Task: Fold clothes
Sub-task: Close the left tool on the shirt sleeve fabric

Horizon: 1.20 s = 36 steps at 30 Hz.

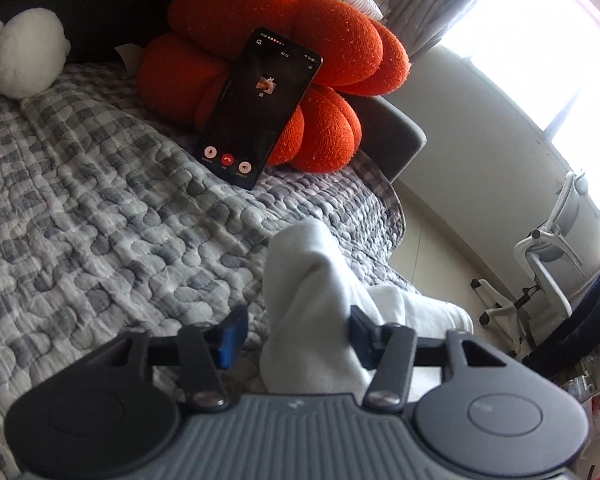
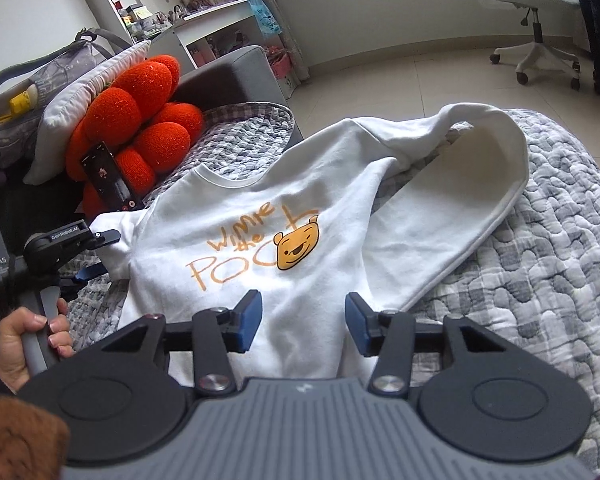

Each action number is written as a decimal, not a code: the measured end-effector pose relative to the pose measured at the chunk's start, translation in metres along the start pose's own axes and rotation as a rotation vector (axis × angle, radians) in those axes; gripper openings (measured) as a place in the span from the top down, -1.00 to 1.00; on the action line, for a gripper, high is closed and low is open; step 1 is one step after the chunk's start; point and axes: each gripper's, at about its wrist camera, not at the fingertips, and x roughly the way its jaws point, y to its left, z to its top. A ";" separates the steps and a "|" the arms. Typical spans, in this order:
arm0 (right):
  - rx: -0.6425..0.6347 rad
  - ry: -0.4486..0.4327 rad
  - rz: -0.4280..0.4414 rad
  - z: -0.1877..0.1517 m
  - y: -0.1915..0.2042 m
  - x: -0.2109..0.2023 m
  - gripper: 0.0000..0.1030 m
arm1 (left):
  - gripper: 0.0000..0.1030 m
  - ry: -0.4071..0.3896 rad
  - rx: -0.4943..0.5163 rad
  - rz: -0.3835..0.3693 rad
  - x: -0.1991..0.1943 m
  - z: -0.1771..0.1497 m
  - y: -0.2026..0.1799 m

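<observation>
A white sweatshirt (image 2: 228,200) with an orange bear print lies face up on the quilted bed cover (image 2: 540,240). Its right sleeve (image 2: 500,168) curls back in a loop toward the hem. My right gripper (image 2: 302,320) hovers open just above the lower front of the shirt, holding nothing. My left gripper (image 1: 296,336) is open at the shirt's other side. The white left sleeve (image 1: 308,280) stands bunched between its fingers, resting against the right pad (image 1: 360,332). In the right wrist view a hand (image 2: 24,344) holds the left gripper (image 2: 98,254) at the shirt's left edge.
A phone (image 1: 260,108) with a call screen leans on an orange knotted cushion (image 1: 300,20) at the head of the bed. A white plush (image 1: 24,52) sits far left. The bed edge drops to tiled floor (image 2: 380,80); an office chair (image 2: 532,20) and shelves (image 2: 204,12) stand beyond.
</observation>
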 end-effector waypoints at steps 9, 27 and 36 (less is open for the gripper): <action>0.005 -0.026 -0.003 0.005 0.012 0.009 -0.04 | 0.86 -0.088 0.157 -0.226 -0.037 -0.013 -0.048; 0.179 -0.156 0.110 0.017 0.007 0.003 -0.04 | 0.86 0.364 0.557 -0.474 -0.015 -0.114 -0.123; 0.132 -0.187 0.208 0.020 0.016 0.013 -0.04 | 0.25 0.346 0.565 -0.473 -0.030 -0.105 -0.123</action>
